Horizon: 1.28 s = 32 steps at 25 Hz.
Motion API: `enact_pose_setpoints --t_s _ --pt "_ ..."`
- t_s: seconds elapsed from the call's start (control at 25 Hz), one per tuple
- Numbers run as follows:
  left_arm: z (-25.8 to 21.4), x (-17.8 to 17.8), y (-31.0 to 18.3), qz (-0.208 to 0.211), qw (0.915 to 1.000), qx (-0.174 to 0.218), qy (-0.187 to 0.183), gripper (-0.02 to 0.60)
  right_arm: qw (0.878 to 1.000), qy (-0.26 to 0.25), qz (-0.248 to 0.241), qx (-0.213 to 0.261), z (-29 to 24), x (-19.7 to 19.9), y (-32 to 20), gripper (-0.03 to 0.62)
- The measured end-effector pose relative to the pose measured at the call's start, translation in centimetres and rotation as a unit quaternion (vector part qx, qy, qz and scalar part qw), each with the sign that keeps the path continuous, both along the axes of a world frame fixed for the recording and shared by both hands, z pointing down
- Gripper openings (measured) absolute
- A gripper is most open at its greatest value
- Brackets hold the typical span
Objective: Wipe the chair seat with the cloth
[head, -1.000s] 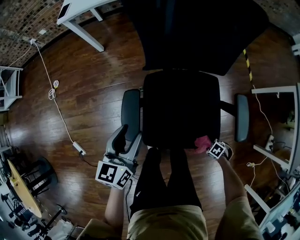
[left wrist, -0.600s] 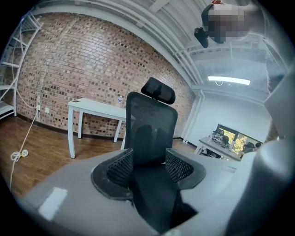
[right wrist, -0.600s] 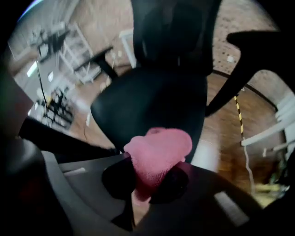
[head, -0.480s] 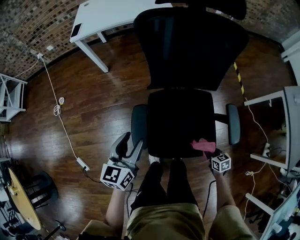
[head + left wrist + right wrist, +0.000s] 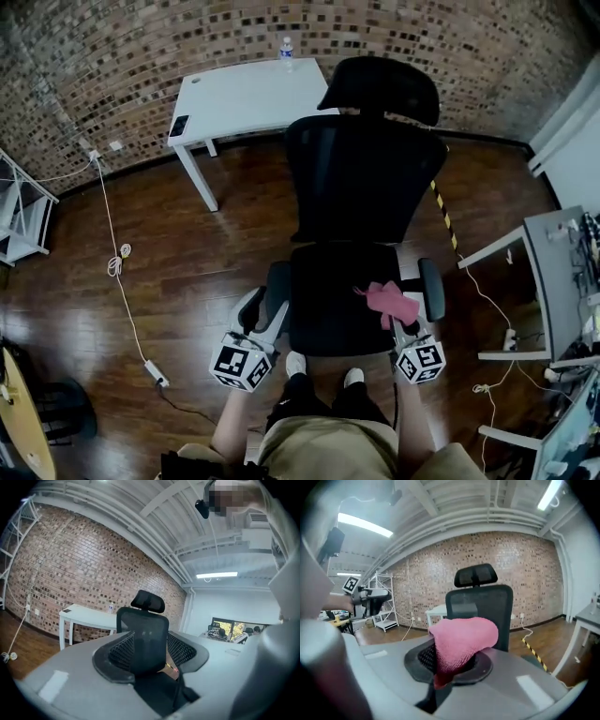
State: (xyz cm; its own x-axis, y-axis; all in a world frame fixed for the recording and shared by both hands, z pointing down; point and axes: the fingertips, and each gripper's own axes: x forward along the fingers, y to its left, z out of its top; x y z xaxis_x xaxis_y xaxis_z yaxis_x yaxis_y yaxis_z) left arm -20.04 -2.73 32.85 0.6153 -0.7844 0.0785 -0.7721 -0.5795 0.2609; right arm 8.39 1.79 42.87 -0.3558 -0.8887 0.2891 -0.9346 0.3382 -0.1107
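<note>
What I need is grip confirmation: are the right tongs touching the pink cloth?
Touching: the right gripper view shows the right tongs shut on the pink cloth.

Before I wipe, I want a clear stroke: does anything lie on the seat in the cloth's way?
Nothing visible does. The right tool holds the cloth at the seat's right edge; the rest of the seat is bare.

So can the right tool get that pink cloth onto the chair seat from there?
Probably yes: the right tool holds the pink cloth at the front right corner of the seat, and the seat looks bare.
</note>
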Motion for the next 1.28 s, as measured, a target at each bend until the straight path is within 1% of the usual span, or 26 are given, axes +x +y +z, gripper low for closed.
enact_pose_setpoints --t_s 0.08,0.16,0.24,0.36,0.44,0.48,0.56,0.68,0.76,0.84,0.92,1.04,1.12,1.2,1.28 --pt "-1.9 0.6 1.0 -0.007 0.9998 0.018 -0.002 0.201 0.999 -0.011 -0.006 0.036 -4.1 0.1 0.2 0.017" --pt "-3.2 1.9 2.1 -0.009 0.9995 0.032 -0.002 0.202 0.997 -0.032 -0.016 0.067 -8.0 0.8 0.6 0.017" --pt "-3.8 3.2 3.5 -0.011 0.9991 0.040 -0.008 0.209 0.994 -0.043 -0.039 0.091 -10.8 1.1 1.6 0.018" --pt "-4.5 4.3 7.3 -0.022 0.9983 0.048 -0.025 0.209 0.988 -0.041 -0.086 0.121 -13.1 0.5 6.1 0.018" --pt "-5.0 4.7 9.9 -0.040 0.9970 0.058 -0.032 0.209 0.982 -0.047 -0.113 0.144 -14.4 -0.1 9.9 0.018" --pt "-5.3 5.2 11.1 -0.052 0.9961 0.065 -0.032 0.209 0.980 -0.038 -0.125 0.153 -14.8 -0.2 11.5 0.018" --pt "-5.8 7.5 13.7 -0.067 0.9945 0.075 -0.029 0.209 0.977 -0.004 -0.143 0.158 -14.8 0.3 14.3 0.018" --pt "-6.2 11.2 19.0 -0.073 0.9935 0.082 -0.032 0.215 0.975 0.016 -0.170 0.140 -13.8 1.0 18.6 0.018" --pt "-6.3 11.8 22.7 -0.091 0.9920 0.081 -0.034 0.215 0.971 0.044 -0.197 0.132 -13.4 0.8 21.9 0.018" --pt "-6.3 11.6 25.5 -0.109 0.9906 0.076 -0.031 0.215 0.967 0.052 -0.213 0.131 -13.6 0.4 24.7 0.018" --pt "-6.6 11.5 27.8 -0.106 0.9903 0.084 -0.033 0.215 0.969 0.042 -0.204 0.134 -14.1 0.2 26.4 0.018" --pt "-8.6 11.0 29.2 -0.097 0.9881 0.113 -0.040 0.218 0.974 0.024 -0.170 0.149 -15.9 -0.2 26.0 0.018" --pt "-8.7 10.3 31.0 -0.096 0.9881 0.111 -0.048 0.215 0.978 0.006 -0.153 0.140 -16.2 -1.2 26.1 0.017" --pt "-7.8 10.2 33.1 -0.083 0.9893 0.106 -0.058 0.212 0.982 -0.011 -0.146 0.123 -15.6 -2.2 27.1 0.017" --pt "-8.9 9.2 33.6 -0.079 0.9885 0.119 -0.049 0.212 0.980 -0.020 -0.149 0.129 -16.3 -3.8 27.5 0.017"
